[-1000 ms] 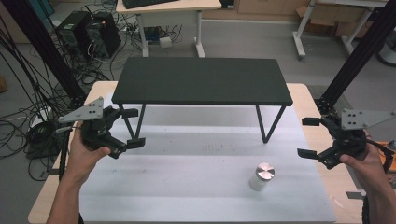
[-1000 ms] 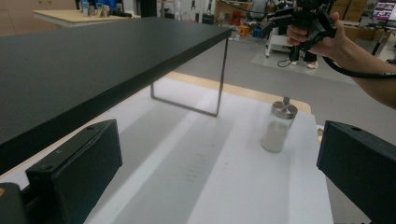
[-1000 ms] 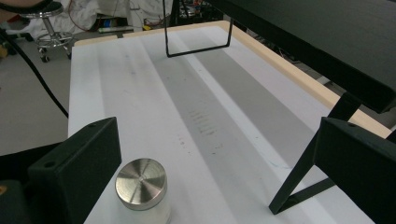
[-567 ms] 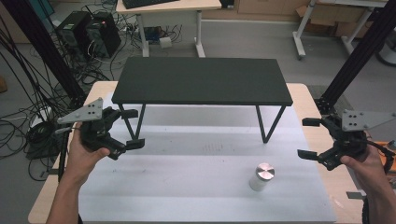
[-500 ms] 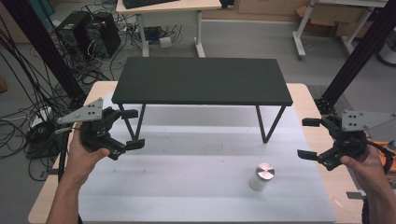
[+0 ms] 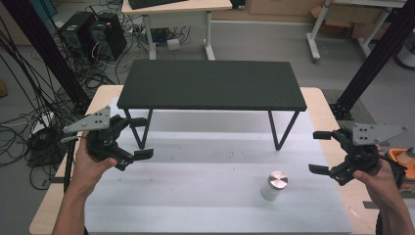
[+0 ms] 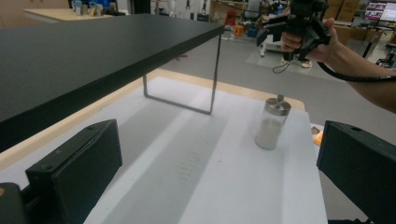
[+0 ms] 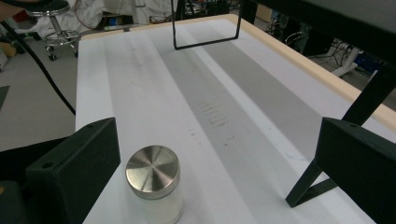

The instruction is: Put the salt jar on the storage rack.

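Barely moved since a second ago: both grippers hung in the same spots, right one maybe dropped a touch. Jar (image 6: pixel 274 185) stood upright on white mat (image 6: pixel 195 196), front right of worktop (image 6: pixel 323 112), metal lid on, white contents inside, untouched. Seen close in right gripper view (image 8: pixel 154 186), just beside the left-hand jaw there, not between the jaws. Seen farther off in left gripper view (image 7: pixel 272 123).

Right gripper (image 6: pixel 329 152) held off mat's right edge, near jar but apart from it, jaws spread wide, nothing held. Left gripper (image 6: pixel 142 138) held at mat's left side, well apart from jar, close to front left leg of black shelf (image 6: pixel 211 84), jaws also spread wide, empty. Shelf stood over rear of mat on thin legs, top bare. Orange-and-white object (image 6: pixel 403 157) sat just past right hand, too cut off to identify.

Step judged: pre-reach, before any grasp. Right gripper likely the one to take jar, being nearer. Next move would call for swinging it inward and down so jaws straddle jar body below lid, then closing. Jar tall and narrow, so a sideways nudge could tip it. Destination not certain; shelf top or under-shelf space plausible.
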`<state>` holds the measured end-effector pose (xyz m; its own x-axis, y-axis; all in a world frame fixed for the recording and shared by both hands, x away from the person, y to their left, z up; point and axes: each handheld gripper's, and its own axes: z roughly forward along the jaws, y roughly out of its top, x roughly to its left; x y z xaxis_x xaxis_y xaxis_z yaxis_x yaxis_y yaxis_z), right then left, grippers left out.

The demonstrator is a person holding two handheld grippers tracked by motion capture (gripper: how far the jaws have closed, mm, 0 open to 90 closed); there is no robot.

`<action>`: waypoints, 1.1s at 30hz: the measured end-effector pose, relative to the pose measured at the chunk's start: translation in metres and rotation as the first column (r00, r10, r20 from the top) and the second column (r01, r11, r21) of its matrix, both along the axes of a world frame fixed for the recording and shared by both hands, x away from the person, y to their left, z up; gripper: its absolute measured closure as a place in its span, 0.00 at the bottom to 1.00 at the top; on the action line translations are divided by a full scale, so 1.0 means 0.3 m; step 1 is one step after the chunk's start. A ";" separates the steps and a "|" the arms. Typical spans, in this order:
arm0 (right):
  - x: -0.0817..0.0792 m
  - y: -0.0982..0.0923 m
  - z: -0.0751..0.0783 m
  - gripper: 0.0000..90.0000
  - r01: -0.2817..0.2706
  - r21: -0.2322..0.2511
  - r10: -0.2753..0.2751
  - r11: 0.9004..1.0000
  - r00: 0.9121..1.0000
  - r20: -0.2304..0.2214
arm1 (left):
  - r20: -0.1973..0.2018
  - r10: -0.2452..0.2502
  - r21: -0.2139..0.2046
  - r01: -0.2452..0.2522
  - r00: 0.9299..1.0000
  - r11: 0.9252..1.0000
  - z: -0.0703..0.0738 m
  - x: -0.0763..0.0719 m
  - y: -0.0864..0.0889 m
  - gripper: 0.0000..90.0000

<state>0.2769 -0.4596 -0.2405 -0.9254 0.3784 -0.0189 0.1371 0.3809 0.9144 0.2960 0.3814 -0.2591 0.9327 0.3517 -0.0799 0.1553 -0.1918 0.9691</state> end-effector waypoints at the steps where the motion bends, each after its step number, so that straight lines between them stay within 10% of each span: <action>1: -0.001 0.001 -0.008 0.00 0.000 -0.001 0.000 1.000 1.000 -0.003 | 0.003 -0.001 0.001 0.001 1.000 1.000 -0.002 0.000 0.000 0.00; 33: 0.027 0.095 -0.313 0.00 -0.101 0.019 0.103 0.995 0.987 -0.122 | -0.006 -0.005 -0.009 0.005 1.000 1.000 -0.038 -0.042 0.011 0.00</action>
<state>0.2851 -0.4311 -0.3343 -0.9542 0.2814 0.1017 0.2098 0.3868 0.8980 0.2833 0.3847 -0.2706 0.9340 0.3461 -0.0884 0.1598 -0.1836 0.9699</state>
